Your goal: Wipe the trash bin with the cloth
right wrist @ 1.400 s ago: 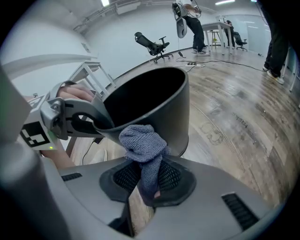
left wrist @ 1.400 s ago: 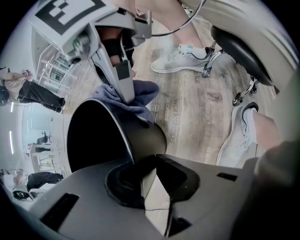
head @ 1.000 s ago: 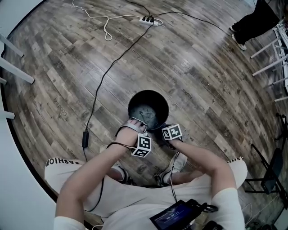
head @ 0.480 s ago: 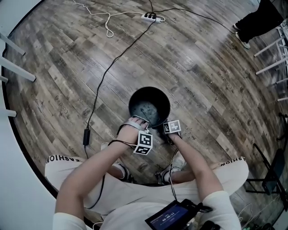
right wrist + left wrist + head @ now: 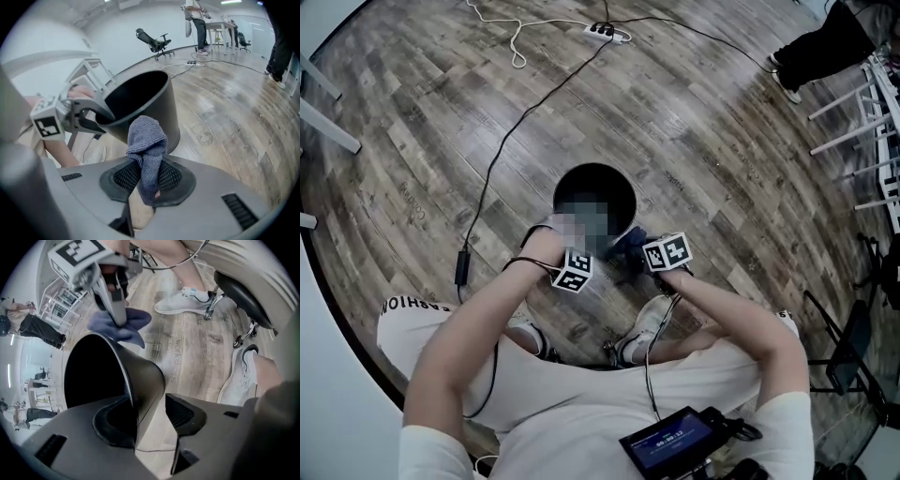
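Note:
A black round trash bin [image 5: 579, 174] stands on the wood floor between the person's feet. My left gripper [image 5: 150, 414] straddles its near rim, and the bin's wall [image 5: 143, 376] runs up between the jaws. Those jaws have just been opening; the outer pad [image 5: 185, 414] stands clear of the wall. My right gripper [image 5: 147, 180] is shut on a blue-grey cloth [image 5: 146, 138], which bunches up above its pads. It hangs just outside the bin's rim, as the left gripper view shows with the cloth [image 5: 121, 325] beside the edge. In the head view the cloth [image 5: 628, 244] lies at the bin's right front.
Black and white cables run over the floor to a power strip [image 5: 607, 34] at the back. The person's shoes [image 5: 649, 323] sit close behind the bin. Another person's legs [image 5: 816, 52] and a white rack [image 5: 874, 122] are at the far right. An office chair [image 5: 154, 42] stands far off.
My right gripper has lifted with the cloth, up from low beside the bin to the level of its rim. The left hand stays at the near rim.

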